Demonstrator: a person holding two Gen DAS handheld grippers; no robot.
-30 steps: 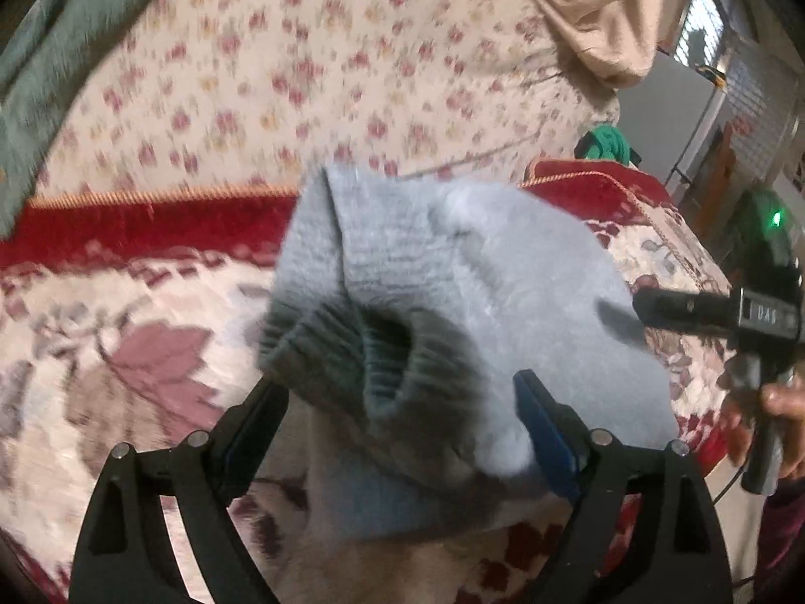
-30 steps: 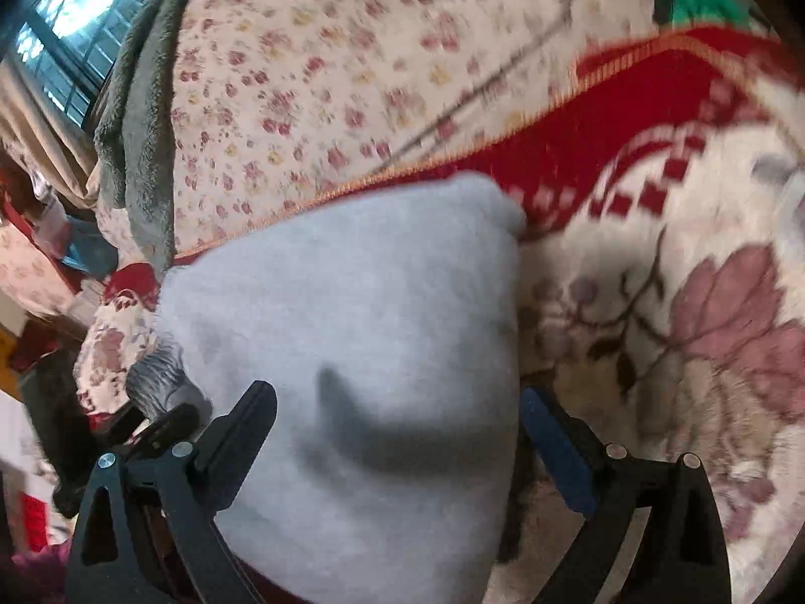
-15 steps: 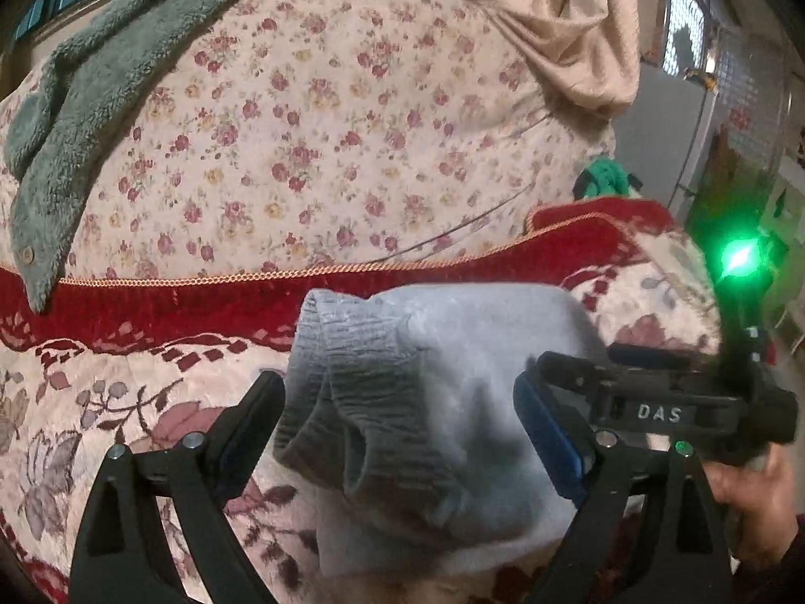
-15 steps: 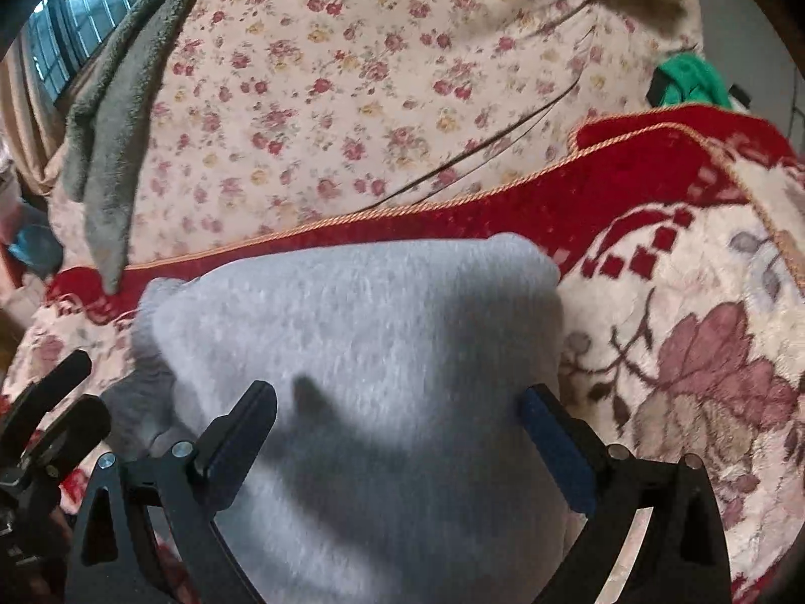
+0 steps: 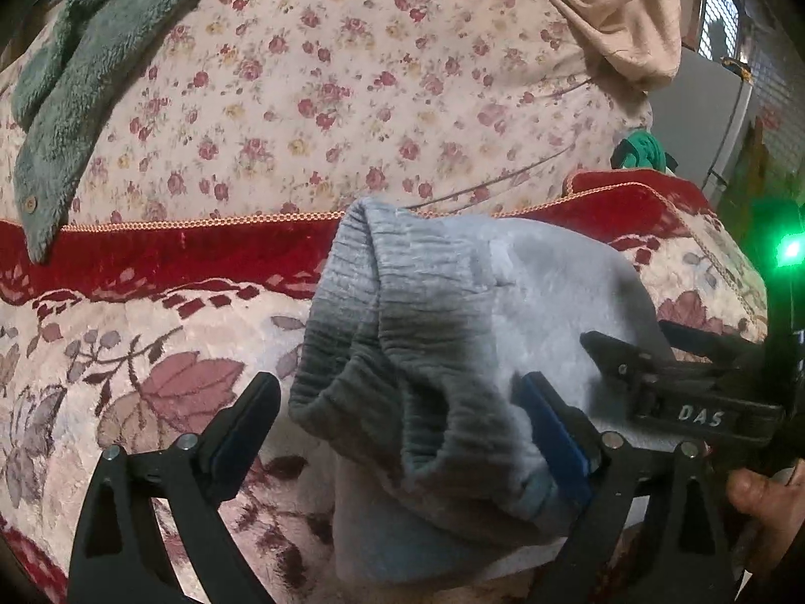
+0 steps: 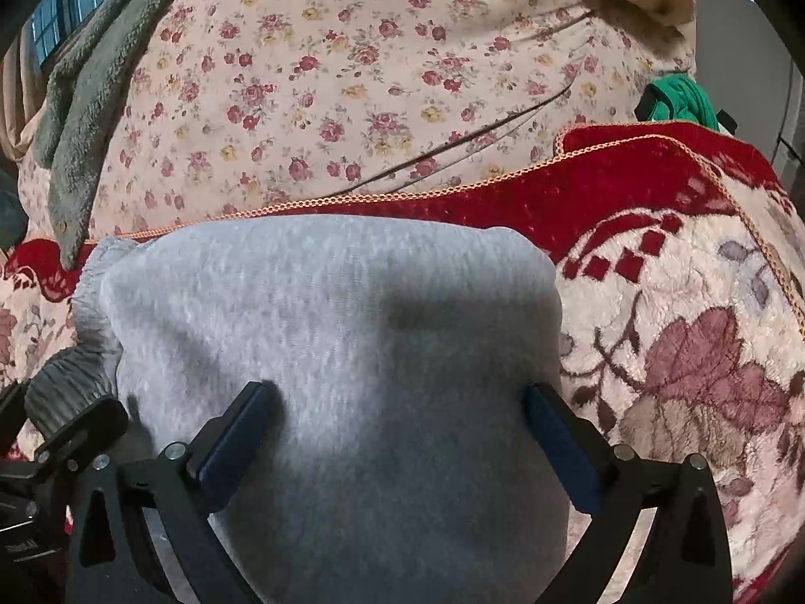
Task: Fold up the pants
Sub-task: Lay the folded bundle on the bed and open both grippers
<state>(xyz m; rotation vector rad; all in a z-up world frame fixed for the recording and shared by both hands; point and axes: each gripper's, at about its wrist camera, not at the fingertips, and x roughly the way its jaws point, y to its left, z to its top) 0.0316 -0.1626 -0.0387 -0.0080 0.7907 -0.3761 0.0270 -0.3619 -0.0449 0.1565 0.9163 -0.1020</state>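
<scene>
**A:** Down on the blanket [image 5: 151, 332], the pants [image 5: 503, 312] sit as a compact grey bundle, ribbed cuffs [image 5: 382, 352] facing the left hand-held gripper [image 5: 397, 433].

**B:** A second ago that bundle was up close to the lens. Now it rests lower, against the blanket's red border.

**A:** And the left one's released, fingers spread wide either side of the cuffs.

**B:** Same for the right hand-held gripper [image 6: 397, 438]: fingers apart over the smooth fold, clamping nothing, though the cloth may be brushing the pads.

**A:** So the fold looks set down. I'd call it nearly done, maybe a last pat.

**B:** Cuffs still gape a little. They could spring open.
</scene>
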